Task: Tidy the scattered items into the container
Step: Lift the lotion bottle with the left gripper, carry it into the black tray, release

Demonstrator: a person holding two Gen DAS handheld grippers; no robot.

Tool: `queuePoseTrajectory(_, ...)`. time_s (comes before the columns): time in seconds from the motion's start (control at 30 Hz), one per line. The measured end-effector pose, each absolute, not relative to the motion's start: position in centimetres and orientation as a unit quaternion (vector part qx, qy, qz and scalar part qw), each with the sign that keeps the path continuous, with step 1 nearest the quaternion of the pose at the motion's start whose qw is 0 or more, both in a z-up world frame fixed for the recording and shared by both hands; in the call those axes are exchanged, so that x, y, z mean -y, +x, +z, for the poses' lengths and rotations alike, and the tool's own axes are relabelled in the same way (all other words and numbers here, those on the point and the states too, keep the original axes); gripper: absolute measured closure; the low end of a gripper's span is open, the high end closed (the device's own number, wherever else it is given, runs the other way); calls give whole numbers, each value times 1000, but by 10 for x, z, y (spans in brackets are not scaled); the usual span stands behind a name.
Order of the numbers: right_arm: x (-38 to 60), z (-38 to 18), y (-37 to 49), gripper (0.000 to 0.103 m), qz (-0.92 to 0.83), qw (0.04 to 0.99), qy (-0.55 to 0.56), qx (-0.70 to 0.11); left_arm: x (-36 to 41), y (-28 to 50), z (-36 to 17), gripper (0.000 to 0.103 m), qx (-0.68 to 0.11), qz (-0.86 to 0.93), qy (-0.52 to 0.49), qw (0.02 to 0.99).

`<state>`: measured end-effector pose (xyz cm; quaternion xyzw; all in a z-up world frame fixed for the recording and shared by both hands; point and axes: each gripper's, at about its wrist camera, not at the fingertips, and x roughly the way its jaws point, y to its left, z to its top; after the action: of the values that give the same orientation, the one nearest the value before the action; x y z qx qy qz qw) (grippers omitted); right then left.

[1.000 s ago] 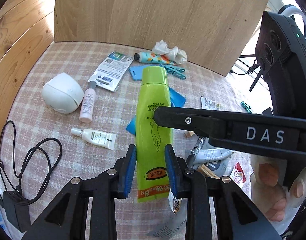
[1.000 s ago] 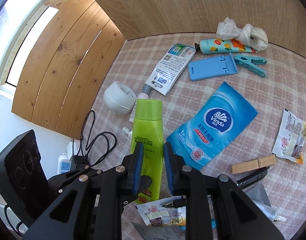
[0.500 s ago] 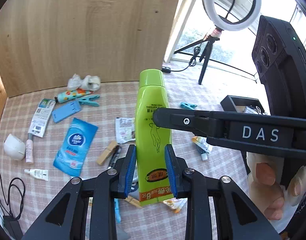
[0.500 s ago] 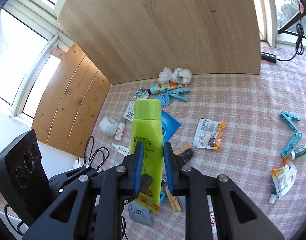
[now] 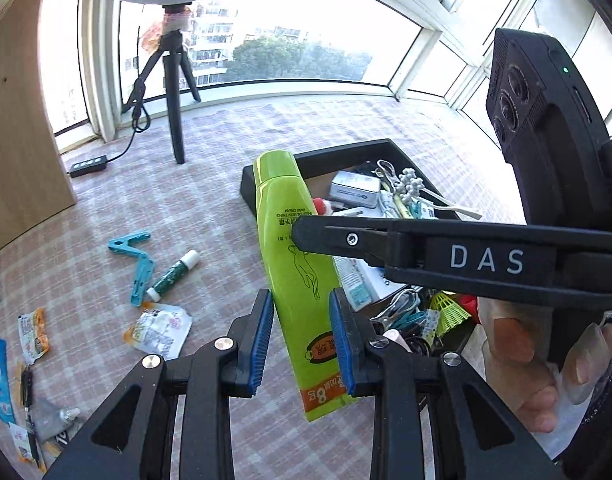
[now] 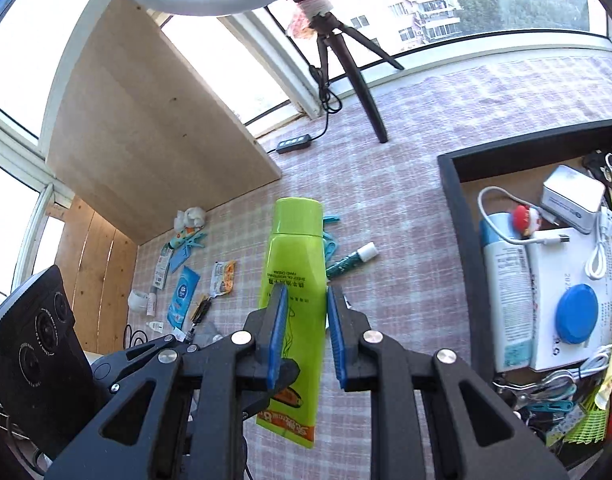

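Lime-green plastic squeeze tube (image 5: 295, 264), glossy, flat crimped tail with an orange band, cylindrical cap end pointing away from both cameras; held in the air above the checked cloth, cap end over the near-left corner of the container in the left wrist view. Both tools clamp it: left gripper (image 5: 301, 336) has its ribbed blue pads pressed against the tube's lower body near the orange label; right gripper (image 6: 306, 336) closes its blue pads on the tube's mid-body, seen in the left view as a black bar marked "DAS" crossing in front of the tube.

Black rectangular tray with low matte walls (image 6: 452, 184) sits on the cloth to the right, brown floor inside. It is crowded: white rounded box (image 6: 572, 200), white tube with blue print (image 6: 506, 300), round blue lid (image 6: 577, 314), white looped cable (image 6: 546, 238), clips and small oddments along the near edge.

Pink-and-white checked woven tablecloth (image 5: 209, 184), soft-looking. Loose on it: teal plastic clothes pegs (image 5: 139, 264), dark green stick with white cap (image 5: 171, 276), crinkled foil sachet (image 5: 157, 330), blue tissue pack (image 6: 182, 298).

Black tripod with white ring light (image 5: 173, 92) stands at the far side, beside a pale wooden board (image 6: 153, 108).
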<state>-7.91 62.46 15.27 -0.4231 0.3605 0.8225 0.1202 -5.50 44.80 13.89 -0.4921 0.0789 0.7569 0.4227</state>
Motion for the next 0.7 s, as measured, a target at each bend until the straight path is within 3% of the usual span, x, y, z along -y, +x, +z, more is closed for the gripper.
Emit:
queuePoseTrajectory(0.3,-705,164,17,82,805,230,-413,-358,-554,2,135,78,-152,719,-485,474)
queuePoseTrajectory(0.47,-721,171,43,75,806,269,-399,-346,-554,20,138,78,-163,717,-475,484)
queuePoseTrajectory(0.7,-709,169,34,74,809,257,-403,-342,-514,1,145,78,-145,740,-478,451)
